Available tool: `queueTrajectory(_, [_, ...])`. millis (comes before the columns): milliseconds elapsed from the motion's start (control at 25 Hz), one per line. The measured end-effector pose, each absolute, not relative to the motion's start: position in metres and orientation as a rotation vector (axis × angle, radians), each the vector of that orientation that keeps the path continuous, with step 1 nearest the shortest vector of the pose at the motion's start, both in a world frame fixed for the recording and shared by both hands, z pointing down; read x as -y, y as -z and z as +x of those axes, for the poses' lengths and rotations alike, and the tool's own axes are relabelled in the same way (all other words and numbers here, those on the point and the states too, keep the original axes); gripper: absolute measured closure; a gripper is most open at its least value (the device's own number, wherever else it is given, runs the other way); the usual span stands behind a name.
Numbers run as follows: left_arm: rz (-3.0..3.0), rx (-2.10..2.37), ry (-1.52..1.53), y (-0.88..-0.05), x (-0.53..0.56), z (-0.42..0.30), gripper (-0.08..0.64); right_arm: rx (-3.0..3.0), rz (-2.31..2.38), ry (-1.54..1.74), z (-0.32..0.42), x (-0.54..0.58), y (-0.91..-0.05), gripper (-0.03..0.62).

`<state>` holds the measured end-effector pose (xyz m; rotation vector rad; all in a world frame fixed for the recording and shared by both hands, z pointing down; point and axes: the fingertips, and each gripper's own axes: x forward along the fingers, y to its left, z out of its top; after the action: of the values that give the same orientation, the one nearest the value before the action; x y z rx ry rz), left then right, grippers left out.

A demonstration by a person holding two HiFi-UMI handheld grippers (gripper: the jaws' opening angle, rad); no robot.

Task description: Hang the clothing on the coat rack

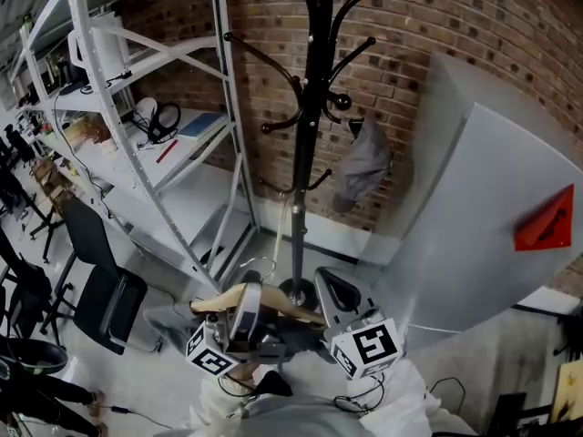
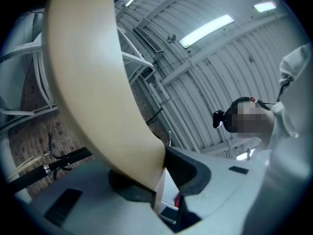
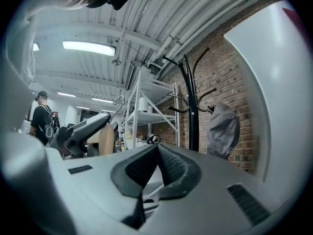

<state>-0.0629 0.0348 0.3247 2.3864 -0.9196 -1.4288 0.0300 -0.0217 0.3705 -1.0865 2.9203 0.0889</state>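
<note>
Clothing point(image 1: 364, 167), grey, hung from a hook at the coat rack's point(image 1: 314, 107) four o'clock. I had my left gripper point(image 1: 248, 300) clamped on a wooden hanger point(image 1: 219, 301). At its three o'clock, my right gripper point(image 1: 330, 285) had its jaws together, empty.

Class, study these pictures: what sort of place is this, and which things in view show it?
Probably a workshop or lab in an industrial building. The signs are a bare red brick wall, a cluttered white metal shelving rack, and a ribbed metal ceiling with long strip lights.
</note>
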Motion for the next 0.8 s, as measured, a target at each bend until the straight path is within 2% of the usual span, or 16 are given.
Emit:
queueTrajectory(400, [2.410, 0.728, 1.372, -0.315, 0.044, -0.120, 0.469, -2.858, -1.267, -0.067, -0.029, 0.090, -0.372, 0.569])
queueTrajectory(800, [2.429, 0.614, 1.314, -0.318, 0.100, -0.138, 0.469, -2.786, -1.430, -0.068, -0.044, 0.141, -0.371, 0.569])
